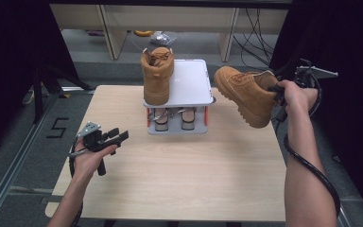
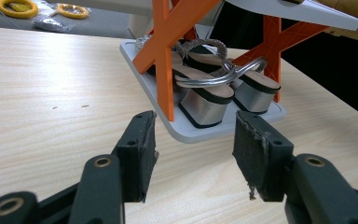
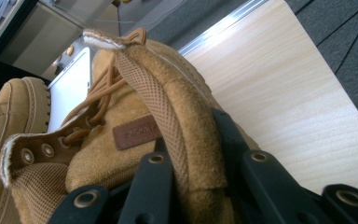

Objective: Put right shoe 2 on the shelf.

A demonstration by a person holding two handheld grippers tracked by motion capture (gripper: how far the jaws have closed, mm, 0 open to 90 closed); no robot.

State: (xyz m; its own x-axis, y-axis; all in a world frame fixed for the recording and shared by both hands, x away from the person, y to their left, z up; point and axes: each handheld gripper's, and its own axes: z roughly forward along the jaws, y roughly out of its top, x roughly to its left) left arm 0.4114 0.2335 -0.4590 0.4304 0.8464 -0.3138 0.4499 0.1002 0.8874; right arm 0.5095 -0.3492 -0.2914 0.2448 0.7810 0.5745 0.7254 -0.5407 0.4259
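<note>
Beyond the counter's (image 1: 170, 184) far right corner, our right claw (image 1: 278, 88) pinches a tan boot's (image 1: 243, 94) collar, toe pointing left at the rack's (image 1: 191, 82) free shelf space. Our left claw (image 1: 118, 136) rests spread, farther away.

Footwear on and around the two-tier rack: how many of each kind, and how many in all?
Tan lace-up boots: 2, one on the rack's top shelf, one held in the right gripper.
Silver block-heel sandals: 2, on the lower shelf.
Total: 4

High view looks down the table (image 1: 179, 170); gripper views sit close (sharing the rack (image 2: 186, 126))
</note>
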